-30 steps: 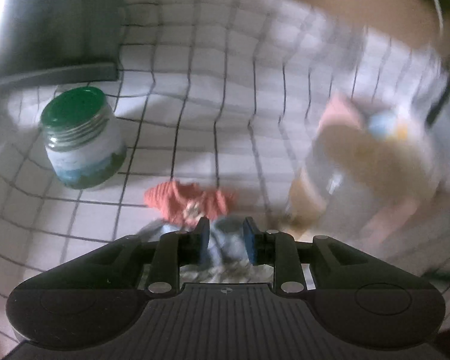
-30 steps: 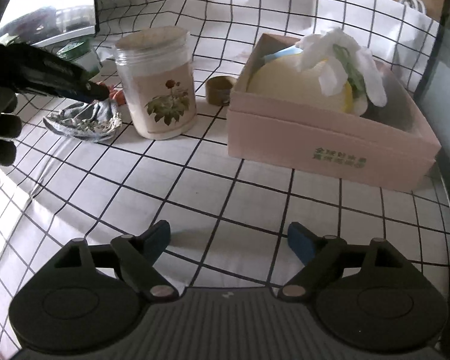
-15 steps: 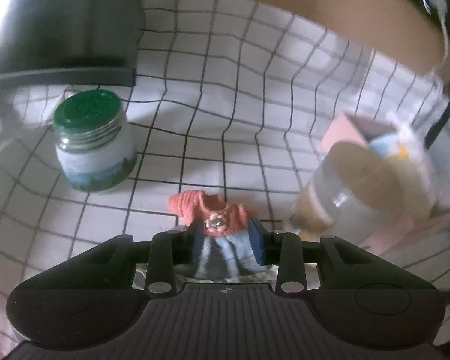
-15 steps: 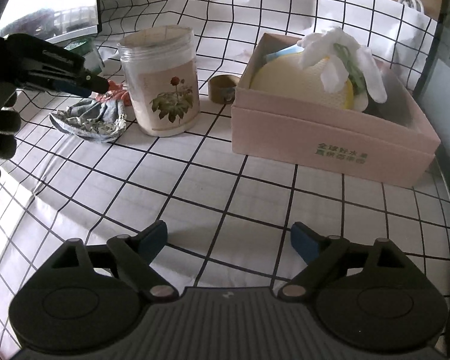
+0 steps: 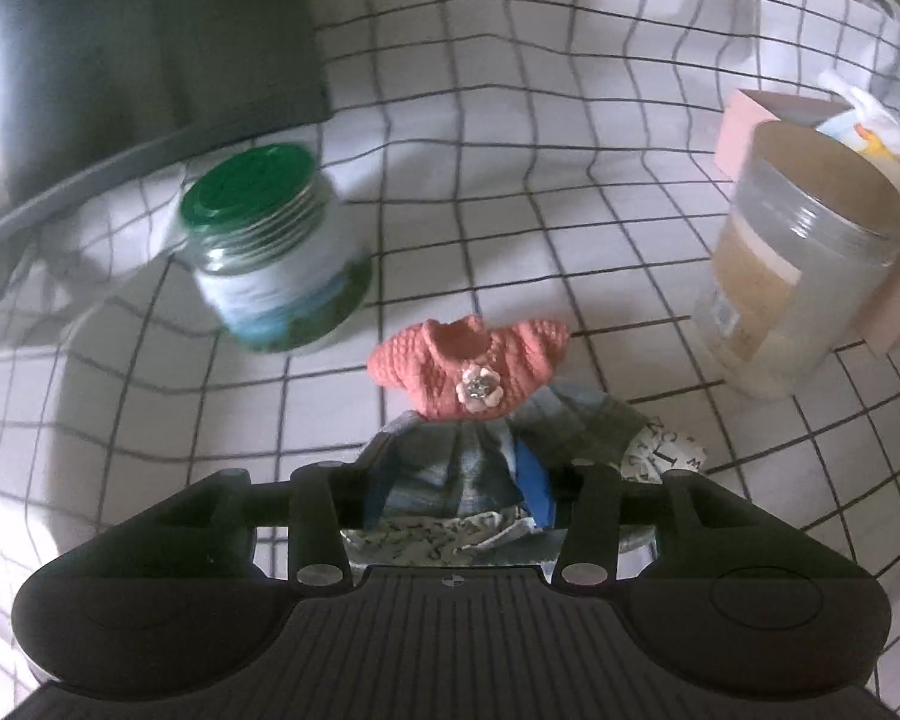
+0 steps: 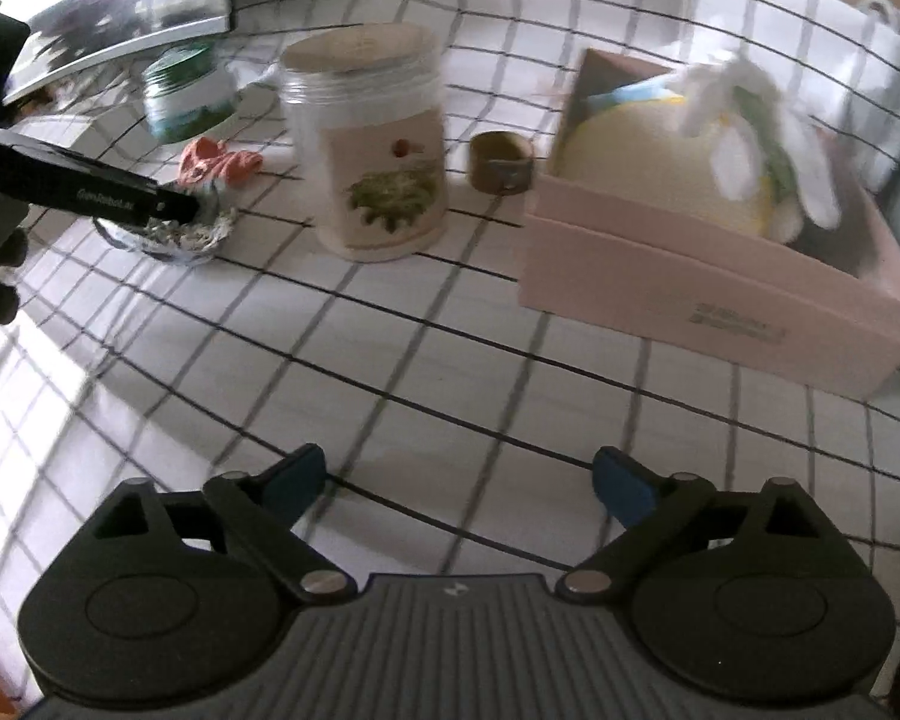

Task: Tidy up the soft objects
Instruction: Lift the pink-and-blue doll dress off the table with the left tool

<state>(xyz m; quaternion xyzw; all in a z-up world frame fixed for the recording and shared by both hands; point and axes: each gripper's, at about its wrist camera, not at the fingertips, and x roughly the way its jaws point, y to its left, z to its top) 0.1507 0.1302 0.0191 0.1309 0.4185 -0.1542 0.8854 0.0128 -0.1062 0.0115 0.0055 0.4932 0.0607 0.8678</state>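
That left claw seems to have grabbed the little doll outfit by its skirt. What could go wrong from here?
The left gripper pinches only the skirt of the doll outfit, so the fabric could slip free when carried. The green-lidded jar and tall clear jar flank it closely; a swing toward the already full pink box might knock either.

A: What has changed at the left gripper?

B: It has moved forward over the doll dress. Its fingers were nearly together one second ago; now they stand wider, on both sides of the denim skirt.

A: And in the right wrist view?

B: The right gripper has shifted a little; the pink box and the flower jar now look nearer and more blurred.
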